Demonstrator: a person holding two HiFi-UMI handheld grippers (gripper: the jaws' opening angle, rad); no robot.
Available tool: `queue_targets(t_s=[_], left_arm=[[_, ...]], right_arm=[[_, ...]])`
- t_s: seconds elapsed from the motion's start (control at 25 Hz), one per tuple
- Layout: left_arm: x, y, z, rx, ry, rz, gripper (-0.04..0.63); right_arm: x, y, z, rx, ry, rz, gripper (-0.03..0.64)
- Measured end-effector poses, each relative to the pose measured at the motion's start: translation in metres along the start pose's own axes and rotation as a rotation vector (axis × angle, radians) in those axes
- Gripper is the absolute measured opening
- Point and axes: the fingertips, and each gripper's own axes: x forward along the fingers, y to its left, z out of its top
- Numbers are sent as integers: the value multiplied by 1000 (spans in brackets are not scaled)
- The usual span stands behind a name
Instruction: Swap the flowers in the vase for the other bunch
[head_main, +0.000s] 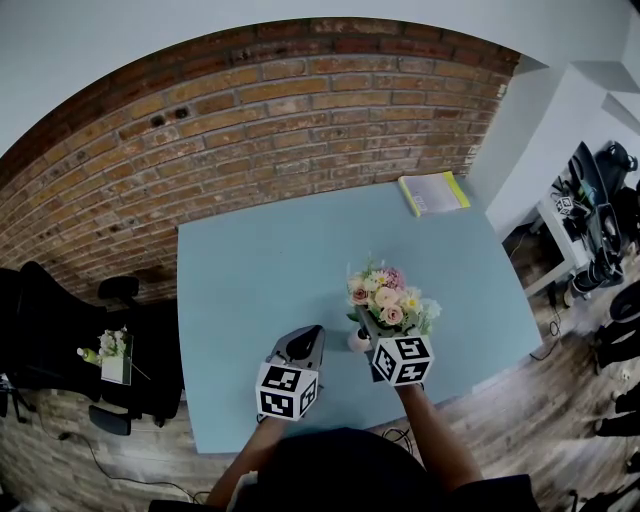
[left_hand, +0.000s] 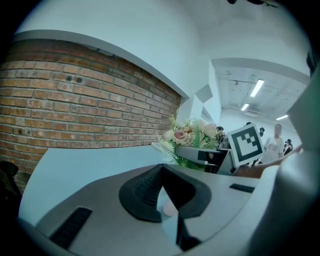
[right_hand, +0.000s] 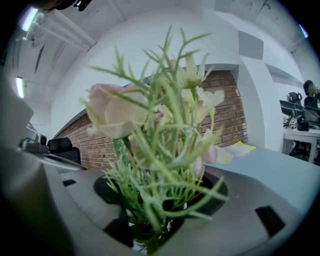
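Holding the flowers (head_main: 388, 300) in the vase (head_main: 358, 341)
The right gripper (right_hand: 150, 220) is closed on the green stems, near the front edge of the blue tabletop (head_main: 260, 270). The left gripper (left_hand: 161, 172) sits just beside, jaws together, empty. The other bunch (head_main: 110, 345) is on a black chair (head_main: 60, 340).

1. You have no legible words, numbers or brand names in any view.
2. Only black-and-white square markers show, on the cubes of your left gripper (head_main: 311, 333) and right gripper (head_main: 362, 320).
3. The print on the yellow-edged booklet (head_main: 433, 193) is too small to read.
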Motion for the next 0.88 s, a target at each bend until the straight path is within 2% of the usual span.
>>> queue_targets(t_s=[0.88], left_arm=[[-1,-4,-2,0,1,-4,0]], right_arm=[[-5,3,-18,-12,38,9,282]])
